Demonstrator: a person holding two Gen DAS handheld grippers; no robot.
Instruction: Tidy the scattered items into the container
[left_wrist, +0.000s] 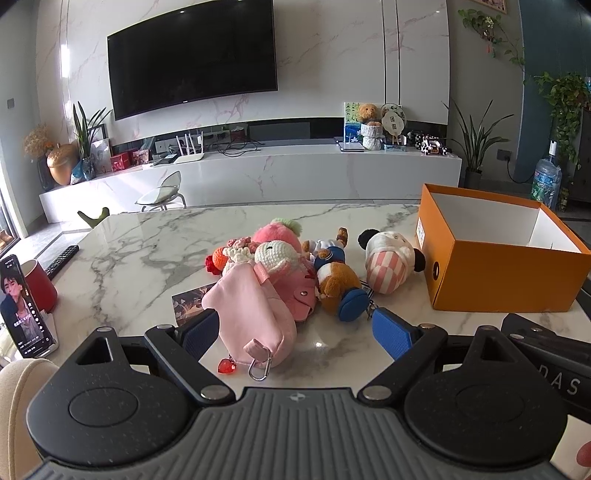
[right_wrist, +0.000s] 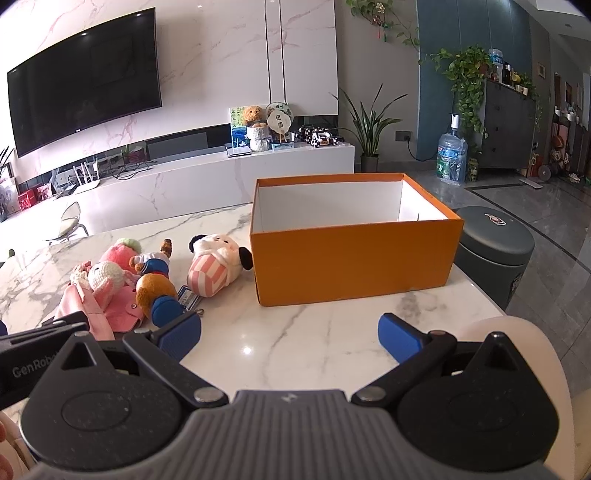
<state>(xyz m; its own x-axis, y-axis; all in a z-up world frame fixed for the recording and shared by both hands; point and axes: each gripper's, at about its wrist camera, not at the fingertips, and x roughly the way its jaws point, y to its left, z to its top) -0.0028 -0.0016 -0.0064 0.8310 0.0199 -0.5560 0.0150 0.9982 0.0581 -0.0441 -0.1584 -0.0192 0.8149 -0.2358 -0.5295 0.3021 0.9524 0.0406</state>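
Observation:
Several soft toys lie in a heap on the marble table (left_wrist: 147, 258): a pink pouch (left_wrist: 251, 314) with a clip, a crocheted white-headed doll in pink (left_wrist: 280, 262), a brown bear with blue feet (left_wrist: 338, 284) and a pink-checked panda plush (left_wrist: 388, 262). An open orange box (left_wrist: 498, 273) stands to their right, its inside white. My left gripper (left_wrist: 295, 332) is open, its jaws on either side of the pouch's near end. My right gripper (right_wrist: 290, 336) is open and empty, in front of the box (right_wrist: 351, 258), right of the toys (right_wrist: 155, 288).
A red cup (left_wrist: 38, 284), a phone on a stand (left_wrist: 24, 306) and a remote (left_wrist: 61, 260) sit at the table's left. A photo card (left_wrist: 188, 301) lies under the pouch. A grey bin (right_wrist: 495, 254) stands beyond the table's right edge.

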